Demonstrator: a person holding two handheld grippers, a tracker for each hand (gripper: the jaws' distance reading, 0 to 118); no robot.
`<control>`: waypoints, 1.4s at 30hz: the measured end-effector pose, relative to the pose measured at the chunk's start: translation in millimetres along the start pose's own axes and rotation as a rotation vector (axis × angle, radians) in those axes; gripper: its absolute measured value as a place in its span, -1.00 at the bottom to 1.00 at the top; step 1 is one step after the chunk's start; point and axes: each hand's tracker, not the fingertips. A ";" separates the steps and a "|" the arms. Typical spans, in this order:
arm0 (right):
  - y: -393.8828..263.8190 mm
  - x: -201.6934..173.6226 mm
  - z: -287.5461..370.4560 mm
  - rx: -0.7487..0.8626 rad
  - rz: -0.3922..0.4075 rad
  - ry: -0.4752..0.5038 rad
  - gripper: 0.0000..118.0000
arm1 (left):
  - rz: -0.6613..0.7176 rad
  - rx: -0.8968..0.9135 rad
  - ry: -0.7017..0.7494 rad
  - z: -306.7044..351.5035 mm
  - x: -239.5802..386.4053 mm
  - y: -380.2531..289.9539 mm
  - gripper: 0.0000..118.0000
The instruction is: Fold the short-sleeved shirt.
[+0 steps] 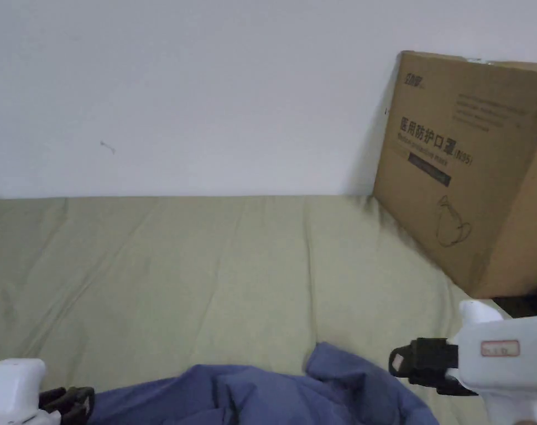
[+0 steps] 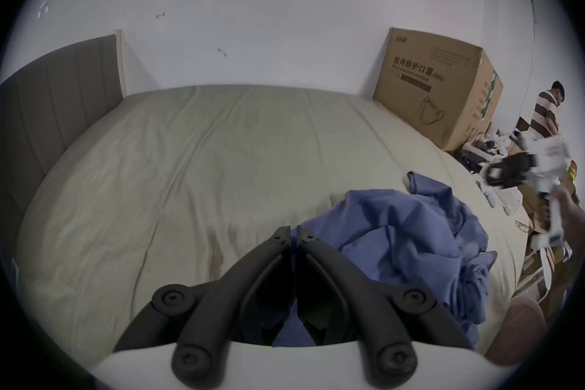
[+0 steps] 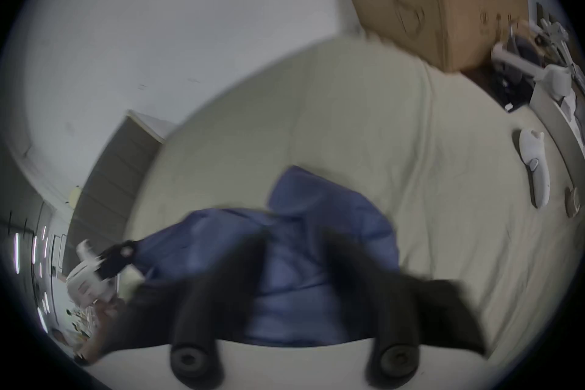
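A blue short-sleeved shirt point(image 1: 272, 393) lies crumpled on the olive-green bed sheet point(image 1: 206, 265) near the front edge. In the left gripper view the shirt point(image 2: 405, 238) bunches to the right, and a strip of it runs in between the closed black jaws of my left gripper point(image 2: 294, 234). That left gripper point(image 1: 76, 403) sits at the shirt's left end. My right gripper point(image 1: 399, 362) hovers just right of the shirt. Its own blurred view shows the right gripper point(image 3: 297, 241) with jaws apart over the blue shirt point(image 3: 316, 216), nothing between them.
A large cardboard box point(image 1: 472, 166) stands at the bed's back right corner against the white wall. A grey headboard point(image 2: 57, 99) bounds the left side. White devices point(image 3: 533, 169) lie along the bed's right edge, with clutter and a person in a striped top point(image 2: 546, 112) beyond.
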 end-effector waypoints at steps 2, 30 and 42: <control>20.9 15.6 -39.8 -0.131 -0.032 -0.108 0.99 | -0.005 -0.004 0.005 4.1 -4.1 3.7 -0.98; 47.2 -71.9 200.4 0.279 0.277 -0.038 -0.97 | 0.046 0.302 -0.017 152.5 -39.0 144.8 -0.98; 156.0 -161.2 343.7 0.572 0.378 -0.095 -0.97 | -0.103 0.407 0.085 191.9 1.0 295.0 -0.98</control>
